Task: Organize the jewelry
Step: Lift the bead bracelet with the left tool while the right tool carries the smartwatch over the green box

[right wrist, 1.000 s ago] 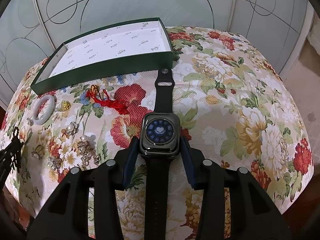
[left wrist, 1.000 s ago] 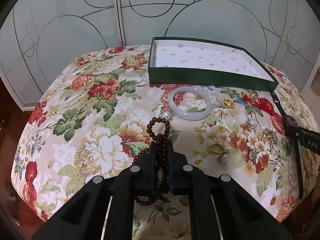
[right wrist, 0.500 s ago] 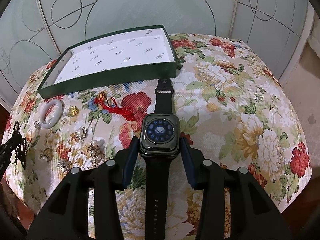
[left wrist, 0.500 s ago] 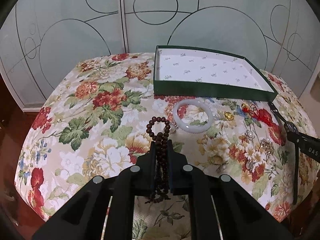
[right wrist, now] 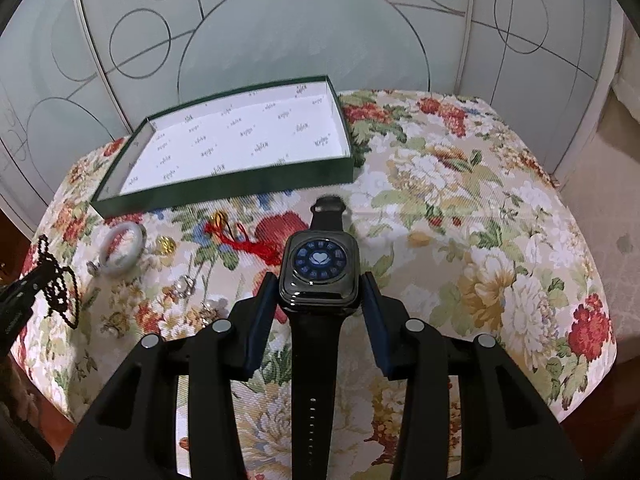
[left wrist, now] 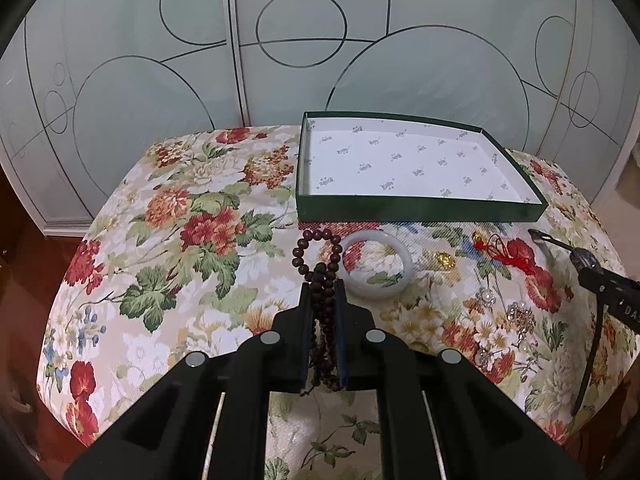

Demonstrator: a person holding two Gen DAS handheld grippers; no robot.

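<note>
Left gripper: bottom centre of the left view; jaws narrow, clamped on the beads, whose loop rises above the fingertips and whose strands hang between them.
Right gripper: bottom centre of the right view; jaws set against both sides of the watch, holding it face up, strap running up and down the frame.
Box: green, open, white patterned lining; upper centre-right of the left view, upper left of the right view.
Bangle: white ring lying flat on the cloth, just right of the beads, below the box.
Gold charm: right of the bangle.
Red tassel: right of the charm, near the box's front wall.
Brooches: small sparkling pieces, lower right of the left view; detail too fine to tell.
Cloth: floral, covering the whole surface.
Panels: pale, with circle lines, across the top.
</note>
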